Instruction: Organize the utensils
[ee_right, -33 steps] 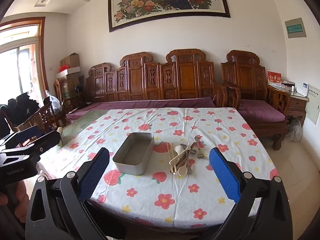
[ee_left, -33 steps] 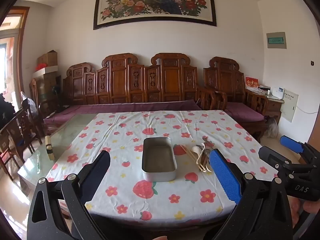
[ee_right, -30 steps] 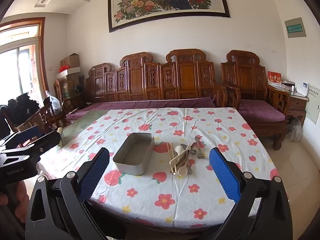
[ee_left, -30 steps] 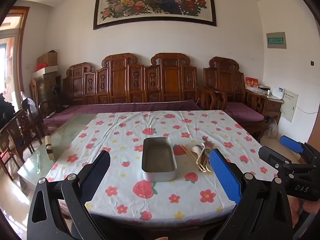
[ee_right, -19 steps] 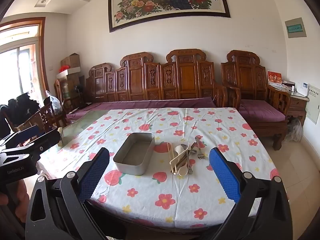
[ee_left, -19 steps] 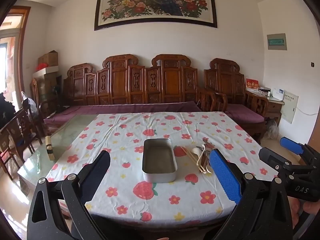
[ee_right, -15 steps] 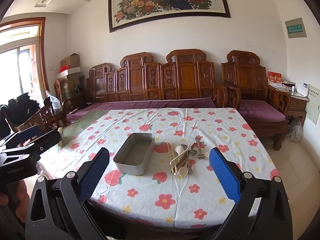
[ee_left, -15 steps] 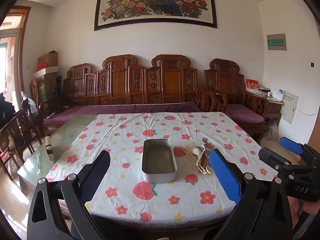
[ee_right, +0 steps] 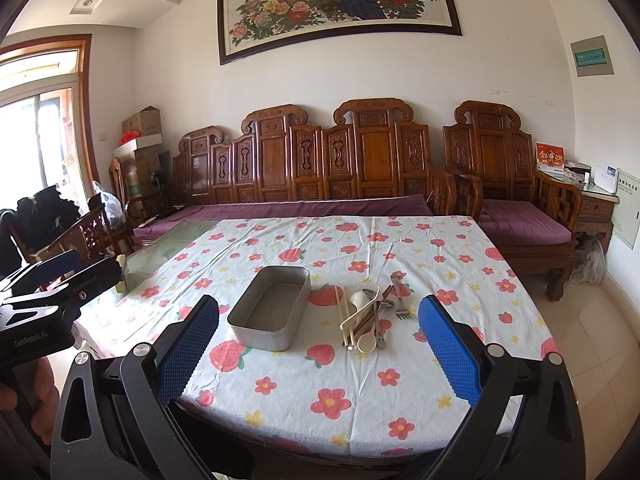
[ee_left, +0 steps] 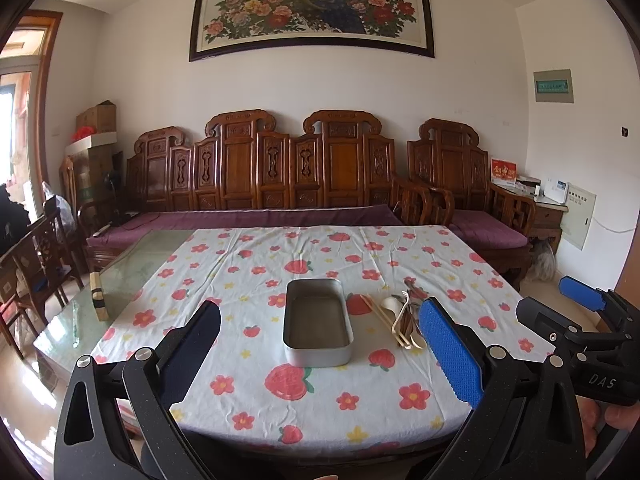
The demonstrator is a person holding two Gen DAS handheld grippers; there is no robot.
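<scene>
Metal, rectangular and empty, the grey tin (ee_right: 270,308) sits mid-surface; the mixed pile of spoons, chopsticks and fork (ee_right: 370,312) lies just right of it. Left gripper (ee_left: 320,354) and right gripper (ee_right: 318,354) hover, jaws wide, holding nothing. Best single out one top utensil by its handle.

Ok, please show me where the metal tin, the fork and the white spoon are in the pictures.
metal tin (ee_right: 267,309): right wrist view, on its bare inner floor.
fork (ee_right: 401,307): right wrist view, on the neck just above the tines.
white spoon (ee_right: 366,343): right wrist view, on the bowl at the near end.
</scene>
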